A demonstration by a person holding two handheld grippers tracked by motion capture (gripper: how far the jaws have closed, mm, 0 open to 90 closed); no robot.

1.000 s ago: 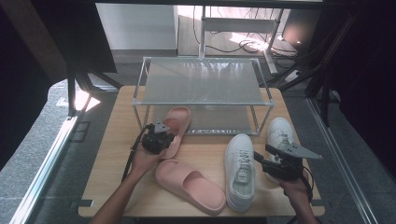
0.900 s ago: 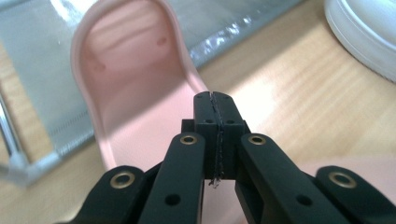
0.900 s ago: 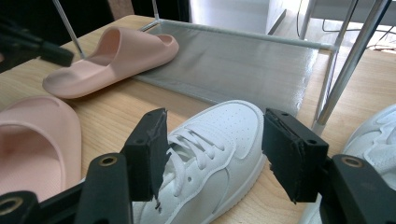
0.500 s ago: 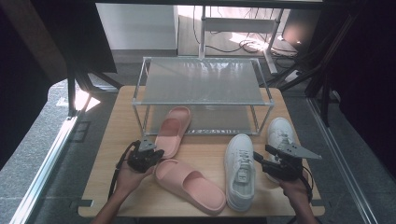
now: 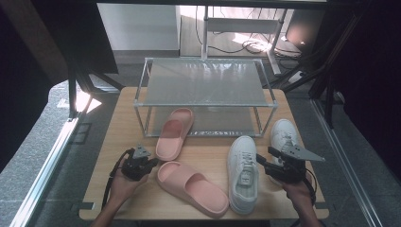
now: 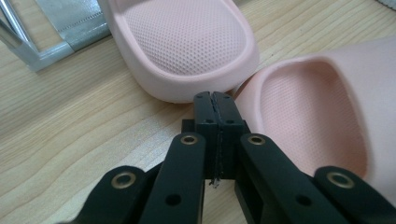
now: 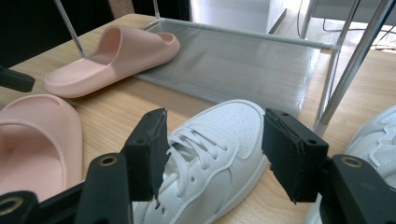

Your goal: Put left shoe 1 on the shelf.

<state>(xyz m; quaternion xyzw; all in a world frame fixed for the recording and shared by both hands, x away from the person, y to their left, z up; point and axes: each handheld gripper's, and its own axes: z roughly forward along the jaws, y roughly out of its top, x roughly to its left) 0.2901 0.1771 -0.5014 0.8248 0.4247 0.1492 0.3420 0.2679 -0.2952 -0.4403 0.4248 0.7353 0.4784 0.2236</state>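
Note:
Two pink slippers lie on the wooden table. One slipper point(image 5: 174, 132) has its toe under the rack, the other point(image 5: 194, 187) lies slanted near the front. My left gripper point(image 5: 152, 162) is shut and empty, low over the table just left of the front slipper. In the left gripper view its closed tips point(image 6: 215, 98) sit right by the heel of the rack slipper point(image 6: 187, 42), with the front slipper point(image 6: 317, 121) to the right. My right gripper point(image 5: 263, 161) is open, and its pads point(image 7: 212, 149) frame a white sneaker point(image 7: 215, 140) without touching it.
A metal-framed rack point(image 5: 205, 82) with a glass top and a grey lower shelf point(image 7: 243, 60) stands at the back of the table point(image 5: 118, 123). A second white sneaker point(image 5: 283, 137) lies by the rack's right leg. The table's front edge is close to both hands.
My left gripper has drawn back from the rack slipper's heel toward the table's near left and sunk lower. The right gripper and the shoes have stayed put.

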